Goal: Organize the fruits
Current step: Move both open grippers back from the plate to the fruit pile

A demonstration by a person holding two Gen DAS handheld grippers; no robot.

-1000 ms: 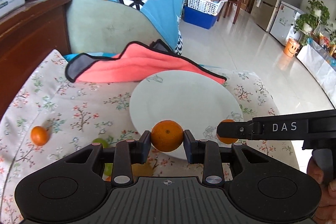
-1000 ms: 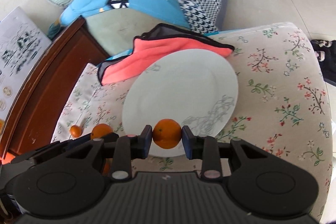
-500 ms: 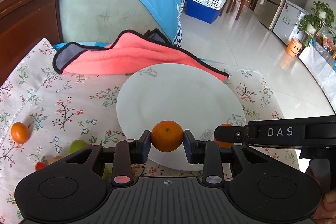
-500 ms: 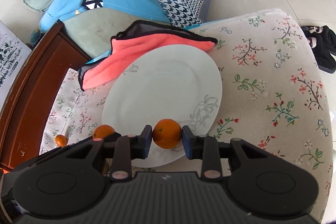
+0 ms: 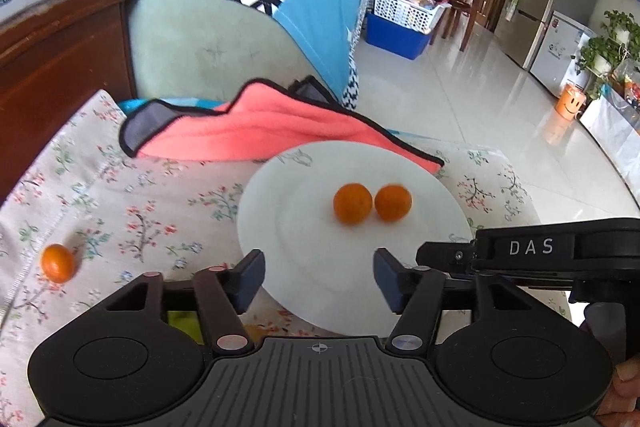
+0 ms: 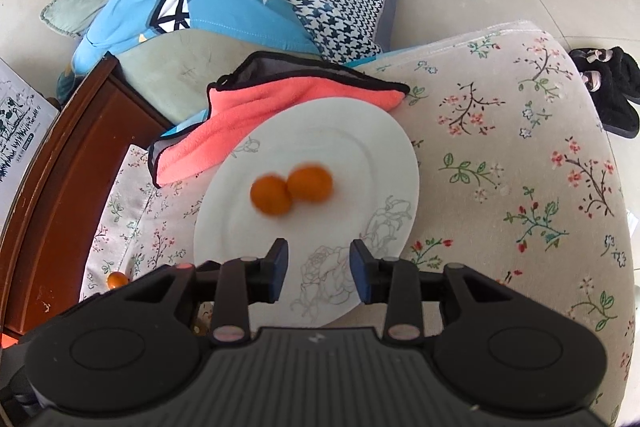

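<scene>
Two oranges lie side by side, touching, in the middle of the white plate (image 5: 280, 211): one (image 5: 352, 203) on the left and one (image 5: 393, 202) on the right. They also show, blurred, in the right wrist view (image 6: 271, 193) (image 6: 310, 183) on the plate (image 6: 372, 147). My left gripper (image 5: 319, 281) is open and empty above the plate's near edge. My right gripper (image 6: 317, 269) is open and empty over the plate's near rim; its body shows in the left wrist view (image 5: 532, 253). A small orange (image 5: 58, 263) lies on the floral cloth at the left.
A pink cloth (image 5: 256, 131) with black trim lies behind the plate, partly under it. A green fruit (image 5: 184, 323) is partly hidden under my left gripper. A wooden rail (image 5: 60, 39) runs along the left. The floral surface (image 6: 520, 155) drops off to the tiled floor at the right.
Both grippers have opened and let go of their oranges, which now lie on the plate. Both grippers have pulled back and up from the plate.
</scene>
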